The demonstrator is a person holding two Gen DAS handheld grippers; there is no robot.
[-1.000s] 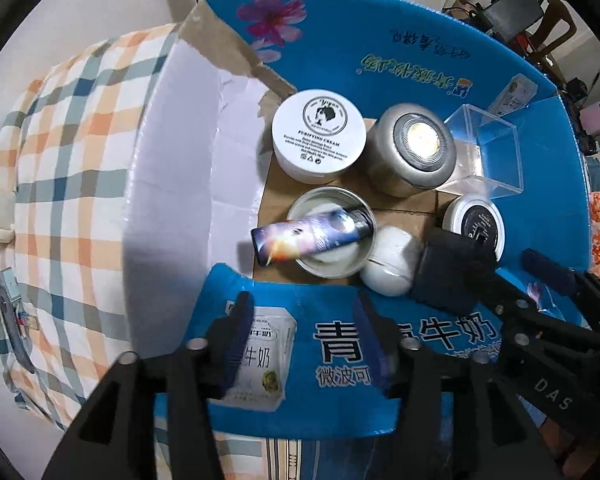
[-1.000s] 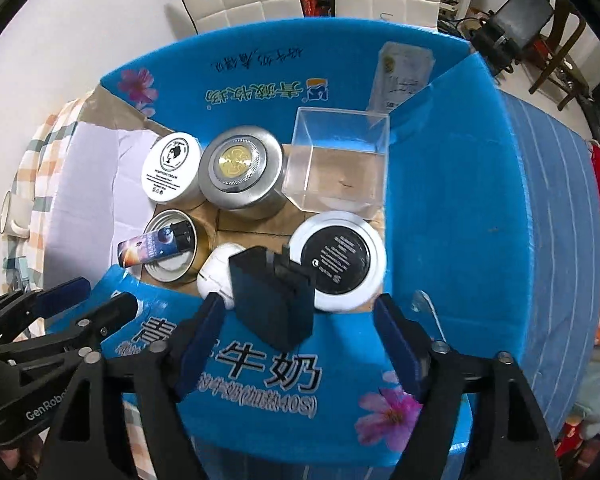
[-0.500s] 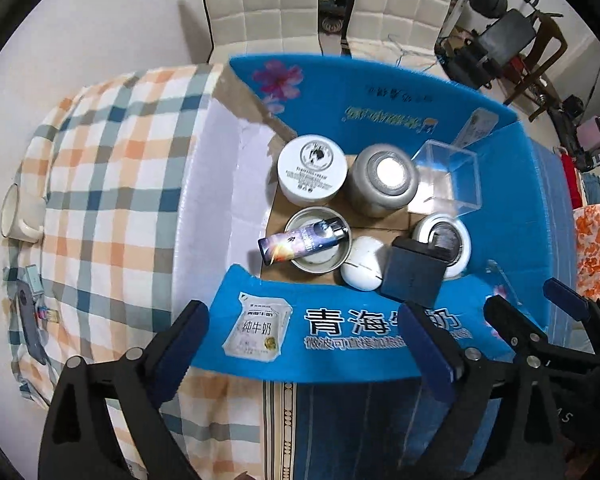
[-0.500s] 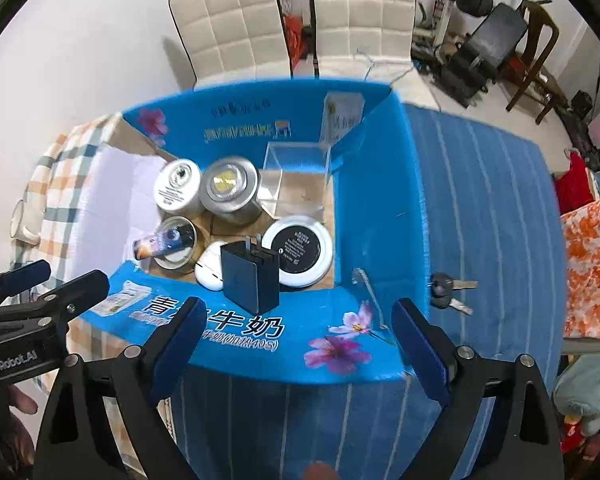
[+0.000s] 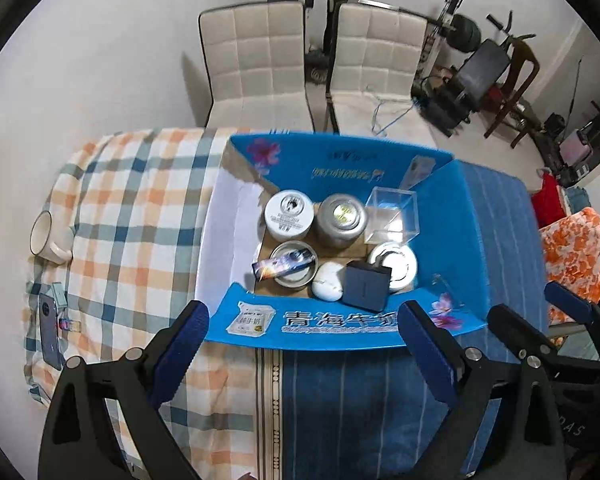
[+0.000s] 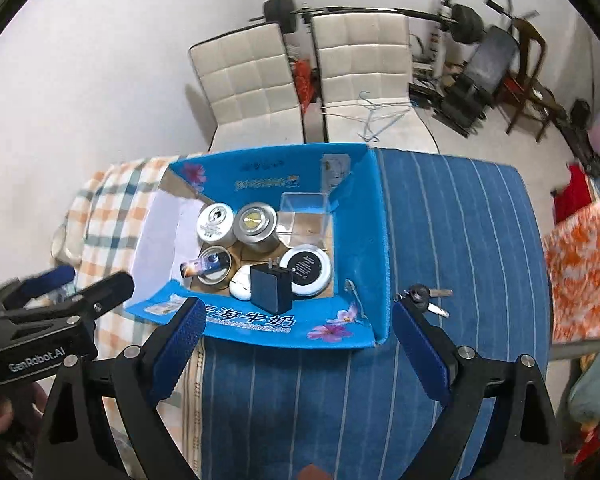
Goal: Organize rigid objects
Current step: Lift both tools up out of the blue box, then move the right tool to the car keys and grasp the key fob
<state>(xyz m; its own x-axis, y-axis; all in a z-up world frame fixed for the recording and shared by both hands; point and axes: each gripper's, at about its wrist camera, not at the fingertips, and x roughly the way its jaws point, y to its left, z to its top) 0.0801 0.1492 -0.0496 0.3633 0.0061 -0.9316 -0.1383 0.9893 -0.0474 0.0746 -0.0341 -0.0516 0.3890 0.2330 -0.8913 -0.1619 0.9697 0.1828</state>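
A blue cardboard box (image 5: 340, 330) stands open on the table. Inside are a white cream jar (image 5: 289, 214), a silver tin (image 5: 342, 220), a clear plastic cube (image 5: 394, 216) and a black-lidded round tin (image 5: 402, 268). A galaxy-print tube (image 5: 284, 263) lies across an open tin (image 5: 300, 278). A white oval case (image 5: 327, 286) and a dark charger block (image 5: 365, 290) lean by the near flap. My left gripper (image 5: 302, 320) hangs open above the box's near side, empty. My right gripper (image 6: 300, 316) is likewise open and empty, high over the near flap (image 6: 260, 324).
A white mug (image 5: 46, 236) and a phone (image 5: 50, 332) lie on the plaid cloth at left. Keys (image 6: 424, 296) rest on the blue striped cloth right of the box. Two white chairs (image 5: 260, 60) stand behind the table; an orange patterned cloth (image 5: 576, 256) is at right.
Both grippers have risen and pulled back from the box, and their jaws have spread wide. The tube and charger stay in the box where they lay.
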